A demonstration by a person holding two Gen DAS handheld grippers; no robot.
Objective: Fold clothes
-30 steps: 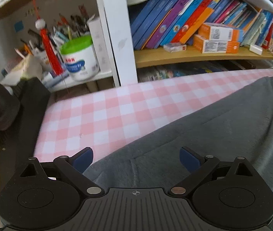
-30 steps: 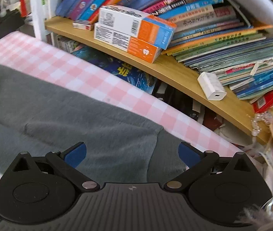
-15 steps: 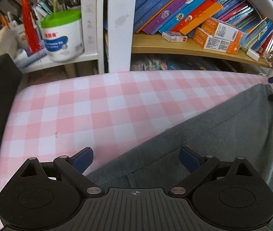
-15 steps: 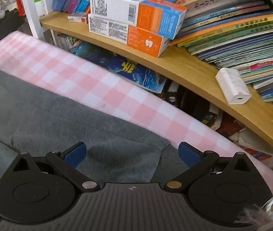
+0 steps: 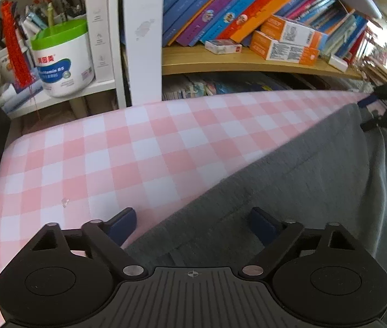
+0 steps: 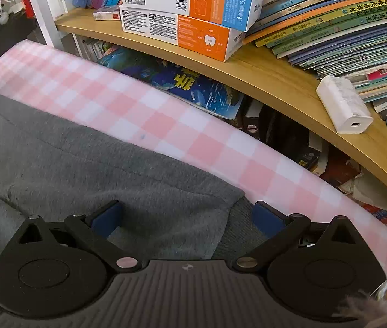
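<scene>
Both grippers straddle the grey garment's [image 5: 289, 180] far edge on the pink-checked surface [image 5: 127, 147], ready to lift it: left gripper [image 5: 192, 222] fingers closing, right gripper [image 6: 186, 217] fingers spread.

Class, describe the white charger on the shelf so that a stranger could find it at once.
Start at the curved wooden shelf behind the pink checked table. Below the stacked thin books lies the white charger, alone, blocky, with a port in its end.

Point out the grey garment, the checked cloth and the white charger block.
grey garment [image 6: 89, 169]: right wrist view, flat middle.
checked cloth [image 5: 117, 158]: left wrist view, bare area.
white charger block [image 6: 343, 104]: right wrist view, top face.
</scene>
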